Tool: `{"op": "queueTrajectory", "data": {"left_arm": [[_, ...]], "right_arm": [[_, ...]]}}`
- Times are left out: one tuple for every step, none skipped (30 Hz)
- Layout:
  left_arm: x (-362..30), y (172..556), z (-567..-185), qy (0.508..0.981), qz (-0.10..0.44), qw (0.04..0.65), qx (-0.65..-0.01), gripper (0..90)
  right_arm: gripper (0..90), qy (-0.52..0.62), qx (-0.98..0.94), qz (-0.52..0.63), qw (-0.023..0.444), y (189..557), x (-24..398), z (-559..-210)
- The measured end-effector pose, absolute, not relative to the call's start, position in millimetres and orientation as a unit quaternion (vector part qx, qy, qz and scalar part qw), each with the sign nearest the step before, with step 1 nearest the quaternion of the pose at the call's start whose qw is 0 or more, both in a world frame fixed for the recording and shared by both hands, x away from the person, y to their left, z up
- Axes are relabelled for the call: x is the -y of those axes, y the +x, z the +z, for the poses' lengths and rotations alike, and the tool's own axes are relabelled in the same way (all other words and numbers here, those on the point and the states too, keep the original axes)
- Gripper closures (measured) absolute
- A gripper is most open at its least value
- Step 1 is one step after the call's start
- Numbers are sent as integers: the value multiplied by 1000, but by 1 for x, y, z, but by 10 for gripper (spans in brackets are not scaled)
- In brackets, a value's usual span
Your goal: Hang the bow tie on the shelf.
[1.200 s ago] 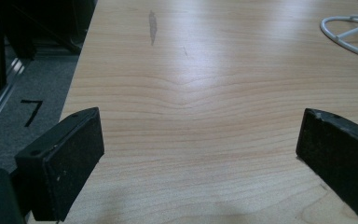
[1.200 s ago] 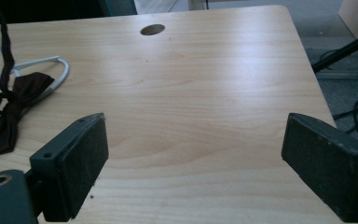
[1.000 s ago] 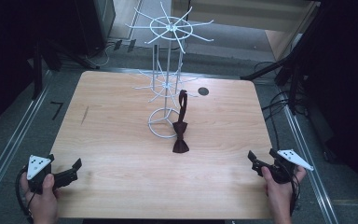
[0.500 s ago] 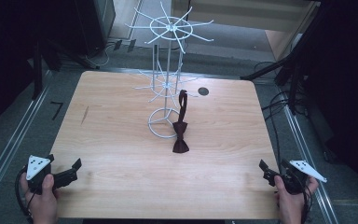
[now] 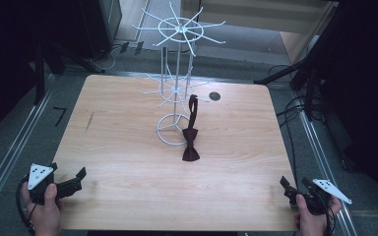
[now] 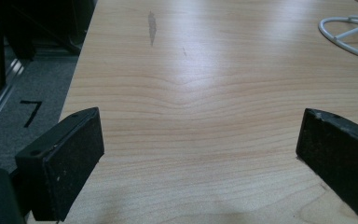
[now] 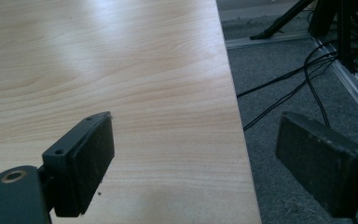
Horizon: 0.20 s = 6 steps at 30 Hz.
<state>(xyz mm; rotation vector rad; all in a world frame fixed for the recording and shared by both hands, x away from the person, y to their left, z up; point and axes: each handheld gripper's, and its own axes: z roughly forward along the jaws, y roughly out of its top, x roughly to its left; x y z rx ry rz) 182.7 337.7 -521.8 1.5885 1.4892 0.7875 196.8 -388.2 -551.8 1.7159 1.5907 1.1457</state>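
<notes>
Bow tie [image 5: 191, 150] hanging on rack [image 5: 177, 88] (hook unclear), rack top cropped

Wooden table [image 5: 128, 147] on grey floor [image 5: 10, 147], cables [image 5: 295, 110].

A dark red bow tie [image 5: 191, 149] hangs by its strap from a hook of the white wire rack [image 5: 176, 78]. Its bow rests on the table [image 5: 128, 147], just beside the rack's round base.

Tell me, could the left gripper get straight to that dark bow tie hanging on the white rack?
Probably yes: the left gripper is open, and bare table lies between it and the bow tie.
</notes>
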Motion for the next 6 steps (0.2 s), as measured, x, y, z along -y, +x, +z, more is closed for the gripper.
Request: {"op": "queueTrajectory", "data": {"left_arm": [[-338, 183, -522, 629, 311, 401, -589, 14], [-338, 183, -522, 629, 310, 401, -589, 14], [-338, 183, -522, 629, 308, 401, -591, 14], [-338, 184, -522, 630, 308, 400, -591, 14], [-338, 184, -522, 630, 307, 400, -591, 14], [-338, 184, -522, 630, 307, 400, -590, 14]], "right_arm": [[126, 637, -587, 425, 263, 196, 388, -552], [127, 639, -585, 426, 262, 196, 389, -552], [127, 637, -584, 428, 264, 196, 389, -552], [127, 640, -582, 429, 262, 196, 390, -552], [127, 641, -581, 428, 262, 196, 390, -552], [127, 641, -581, 426, 264, 196, 390, -552]]}}
